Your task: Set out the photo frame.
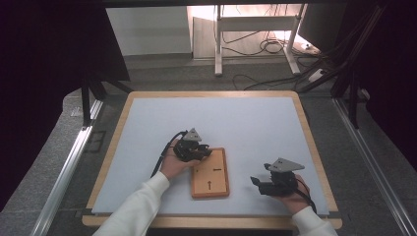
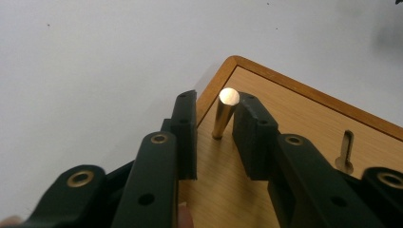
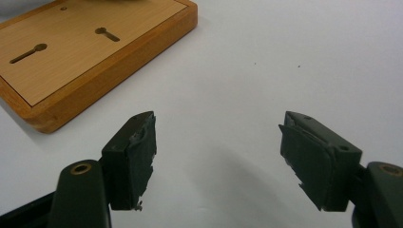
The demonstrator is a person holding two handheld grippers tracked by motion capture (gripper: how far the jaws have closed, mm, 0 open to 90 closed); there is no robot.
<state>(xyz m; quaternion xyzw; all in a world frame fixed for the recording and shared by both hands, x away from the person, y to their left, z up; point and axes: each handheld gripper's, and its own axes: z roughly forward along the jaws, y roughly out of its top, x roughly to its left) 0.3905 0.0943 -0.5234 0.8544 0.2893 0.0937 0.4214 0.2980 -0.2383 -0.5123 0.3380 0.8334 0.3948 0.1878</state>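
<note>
At the wooden board's (image 1: 210,173) 10 o'clock corner, the brass peg (image 2: 224,114) was bracketed, ungripped, by the left gripper (image 2: 215,130); the right gripper (image 3: 216,159) was held released at 3 o'clock.

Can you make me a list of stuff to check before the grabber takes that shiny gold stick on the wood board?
1. Brass pin stands between the left gripper jaws: ok.
2. Jaws have closed on the pin: not ok, a gap shows on one side; the other jaw is at or nearly touching it.
3. Pin stands upright on the wooden board near its corner: ok, only slightly leaning in this view.
4. Pin seated in a hole: cannot tell.
5. Right gripper out of the way: ok, open over the white mat, beside the board.
6. Board lies flat on the mat: ok.
</note>
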